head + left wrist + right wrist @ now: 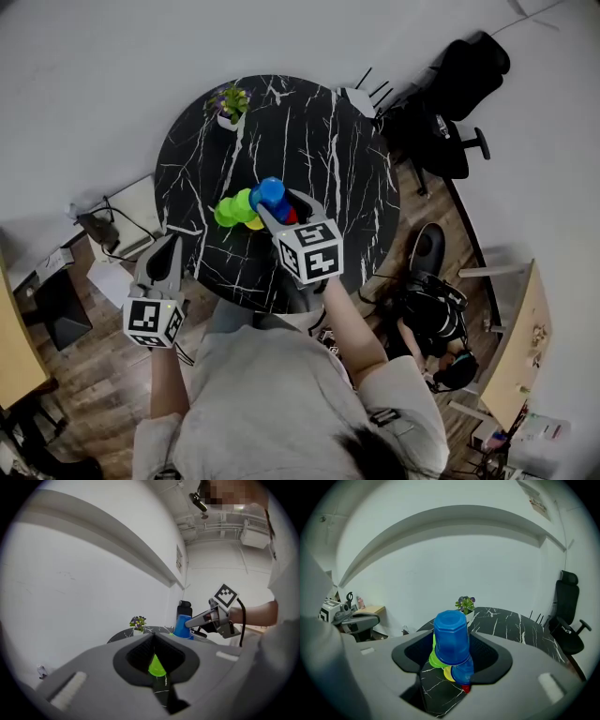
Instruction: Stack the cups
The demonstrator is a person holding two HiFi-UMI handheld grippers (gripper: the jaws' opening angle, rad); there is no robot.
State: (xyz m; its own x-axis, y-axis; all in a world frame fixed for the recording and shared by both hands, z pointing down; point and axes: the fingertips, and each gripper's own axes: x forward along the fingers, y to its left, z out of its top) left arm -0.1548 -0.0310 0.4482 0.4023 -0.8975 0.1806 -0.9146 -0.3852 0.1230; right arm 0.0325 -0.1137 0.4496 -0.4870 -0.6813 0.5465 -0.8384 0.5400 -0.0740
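Right now the right gripper has its jaws closed on an upturned blue cup, base uppermost, near the middle of the round black marble worktop. In the right gripper view that cup fills the gap between the jaws. Under it sits a cluster: a second blue cup, a green cup, a yellow cup and a sliver of a red cup. Whether the held cup touches those below, I cannot tell.

From the head view the green cup lies at 9 o'clock of the held one, just beside it, and the red cup at about 4 o'clock.

The left gripper hangs at the worktop's rim at roughly 8 o'clock, well apart from the cups. Its jaws are drawn fully together and grip nothing – the green seen past them in the left gripper view is a cup lying farther off on the worktop.

A small potted plant stands near the rim at 11 o'clock, and a black office chair stands on the floor beyond 2 o'clock.
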